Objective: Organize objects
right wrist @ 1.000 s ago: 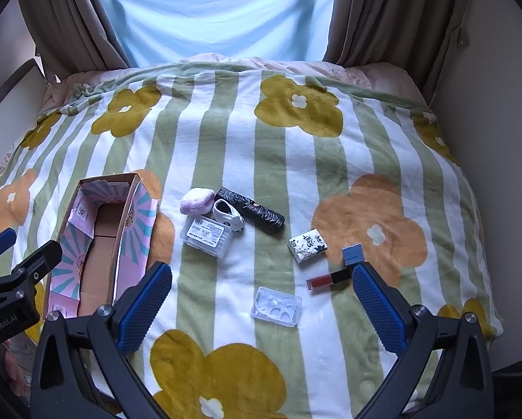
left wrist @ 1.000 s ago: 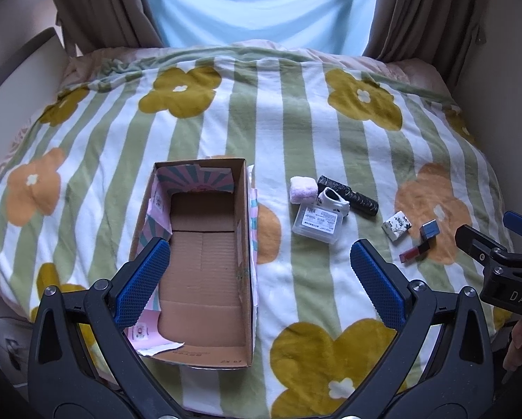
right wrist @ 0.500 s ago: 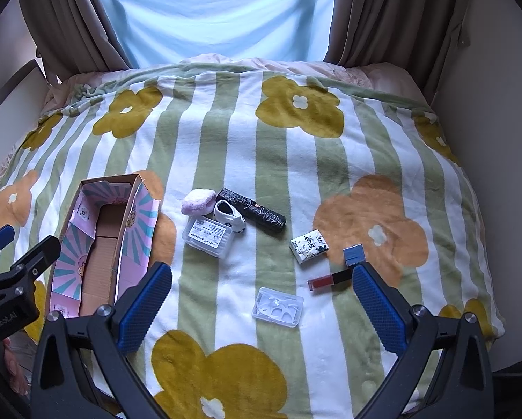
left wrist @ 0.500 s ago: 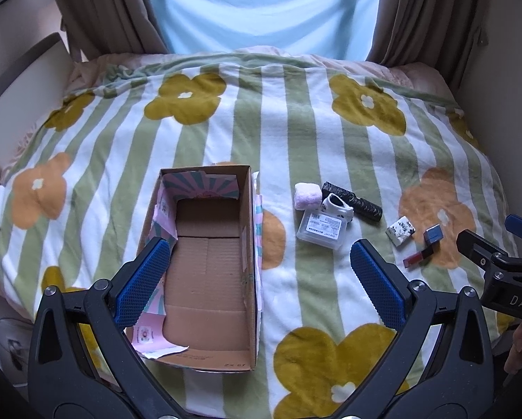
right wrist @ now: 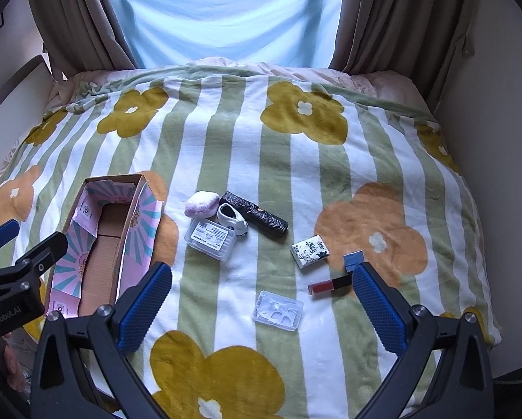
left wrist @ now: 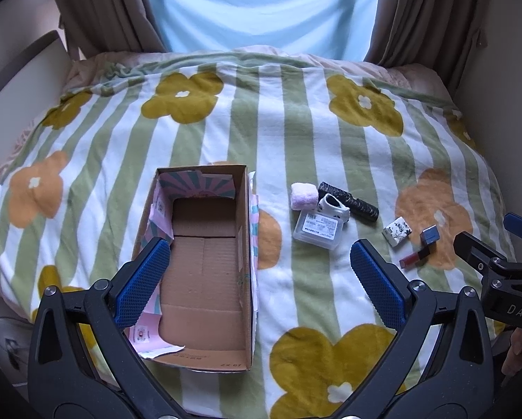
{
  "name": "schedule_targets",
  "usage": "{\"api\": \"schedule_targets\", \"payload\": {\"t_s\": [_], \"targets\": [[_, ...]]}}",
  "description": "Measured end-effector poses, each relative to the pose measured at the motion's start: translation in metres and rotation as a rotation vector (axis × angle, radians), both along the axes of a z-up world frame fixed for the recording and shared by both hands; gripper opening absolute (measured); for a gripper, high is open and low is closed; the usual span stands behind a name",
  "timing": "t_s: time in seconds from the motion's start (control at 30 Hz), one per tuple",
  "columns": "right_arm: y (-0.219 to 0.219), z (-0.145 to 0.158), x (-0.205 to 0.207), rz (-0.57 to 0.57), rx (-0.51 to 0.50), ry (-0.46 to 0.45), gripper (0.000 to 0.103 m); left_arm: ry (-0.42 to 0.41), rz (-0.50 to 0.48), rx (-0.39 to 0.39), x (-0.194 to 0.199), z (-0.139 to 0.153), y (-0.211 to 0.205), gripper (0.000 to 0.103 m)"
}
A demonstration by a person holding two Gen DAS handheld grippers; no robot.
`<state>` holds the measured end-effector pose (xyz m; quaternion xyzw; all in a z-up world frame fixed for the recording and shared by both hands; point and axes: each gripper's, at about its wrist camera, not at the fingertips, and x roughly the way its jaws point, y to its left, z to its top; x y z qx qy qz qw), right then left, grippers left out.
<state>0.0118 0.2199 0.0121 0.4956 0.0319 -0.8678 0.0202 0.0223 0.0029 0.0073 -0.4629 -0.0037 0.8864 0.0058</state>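
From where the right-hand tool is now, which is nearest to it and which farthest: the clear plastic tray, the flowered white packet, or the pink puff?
Judged from the right wrist view, measuring from the right gripper:
1. Clear plastic tray, lying between the fingers.
2. Flowered white packet, farther up, slightly right.
3. Pink puff, farthest, up and left, near the cardboard box.

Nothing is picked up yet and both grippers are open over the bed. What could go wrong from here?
The sock lies against the labelled plastic case and the black roll, so a grab there may drag neighbours. The clear tray lies flat on the soft blanket and may be hard to pinch. The cardboard box might shift if bumped.
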Motion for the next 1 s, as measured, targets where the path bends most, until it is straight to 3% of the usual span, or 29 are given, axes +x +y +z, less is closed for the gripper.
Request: {"api": "schedule_targets", "payload": {"t_s": [1.0], "targets": [[-0.0003, 0.0017, 0.0074, 0.003, 0.001, 0.013, 0.102, -0.011, 0.02, 0.003, 0.0029, 0.0008, -0.0084, 0.102]]}}
